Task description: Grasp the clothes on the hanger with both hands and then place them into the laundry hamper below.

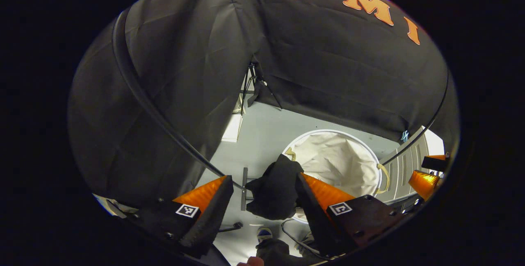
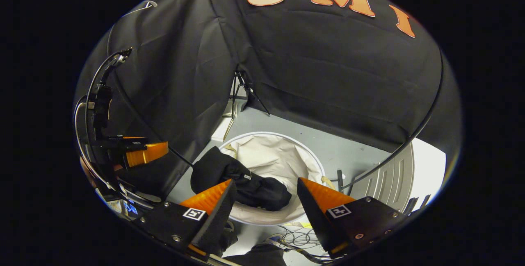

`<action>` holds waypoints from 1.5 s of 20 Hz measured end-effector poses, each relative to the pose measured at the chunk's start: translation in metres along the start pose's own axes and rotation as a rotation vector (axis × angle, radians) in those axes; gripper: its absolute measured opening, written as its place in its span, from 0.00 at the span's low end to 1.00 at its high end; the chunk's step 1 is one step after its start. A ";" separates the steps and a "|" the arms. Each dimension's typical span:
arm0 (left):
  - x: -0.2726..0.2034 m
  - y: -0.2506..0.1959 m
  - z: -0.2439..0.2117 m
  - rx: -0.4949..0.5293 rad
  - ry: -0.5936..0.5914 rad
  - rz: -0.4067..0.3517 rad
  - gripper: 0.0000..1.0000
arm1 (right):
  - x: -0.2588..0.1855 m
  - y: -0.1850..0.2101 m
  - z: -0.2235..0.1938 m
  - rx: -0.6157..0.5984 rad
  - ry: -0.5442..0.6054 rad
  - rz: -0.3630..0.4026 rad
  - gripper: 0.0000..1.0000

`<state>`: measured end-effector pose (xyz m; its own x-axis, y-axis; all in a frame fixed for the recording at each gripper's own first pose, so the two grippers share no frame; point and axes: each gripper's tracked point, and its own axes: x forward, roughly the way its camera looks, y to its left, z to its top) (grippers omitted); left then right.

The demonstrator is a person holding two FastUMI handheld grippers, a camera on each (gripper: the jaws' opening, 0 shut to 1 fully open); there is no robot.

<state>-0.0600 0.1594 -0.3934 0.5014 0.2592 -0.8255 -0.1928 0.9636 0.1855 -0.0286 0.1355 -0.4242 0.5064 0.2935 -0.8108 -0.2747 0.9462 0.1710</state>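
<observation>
- In the left gripper view we see our left tongs (image 1: 262,184) standing wide apart, nothing pressed between the fingers
- A black garment (image 1: 274,192) shows in the gap between them, bunched up and lying over the near left rim of the laundry hamper (image 1: 371,157); whether it touches the right finger we cannot tell
- The hamper is round, with a white rim and a pale cloth liner, and it stands on the grey floor (image 1: 262,135) below the tongs
- At the far right edge of that view the other gripper shows, small and partly cut off
- In the right gripper view our right tongs (image 2: 266,188) are also spread wide, holding nothing
- There the black garment (image 2: 233,178) drapes across the hamper's (image 2: 303,155) left rim, part of it inside on the liner, part hanging outside; its lower end lies just beside the left finger
- The left gripper (image 2: 141,153) appears at the left of this view, well apart from the garment, with cables (image 2: 88,110) running up from it
- A tripod's legs (image 2: 242,89) stand at the booth's back corner, and loose wires (image 2: 291,233) lie on the floor near the hamper's front
- A white ribbed panel (image 2: 389,176) lies on the floor to the hamper's right
</observation>
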 end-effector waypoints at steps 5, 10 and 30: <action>-0.013 0.001 0.012 -0.003 -0.050 -0.005 0.97 | -0.015 -0.001 0.015 0.034 -0.045 0.000 0.92; -0.049 0.000 0.059 -0.041 -0.172 -0.026 0.97 | -0.053 -0.013 0.058 0.031 -0.152 -0.045 0.92; -0.270 -0.028 0.274 -0.114 -0.772 -0.183 1.00 | -0.294 -0.041 0.257 0.029 -0.735 -0.186 0.92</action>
<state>0.0413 0.0810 -0.0292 0.9675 0.1107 -0.2275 -0.1153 0.9933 -0.0071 0.0435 0.0451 -0.0490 0.9593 0.1343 -0.2482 -0.1150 0.9892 0.0910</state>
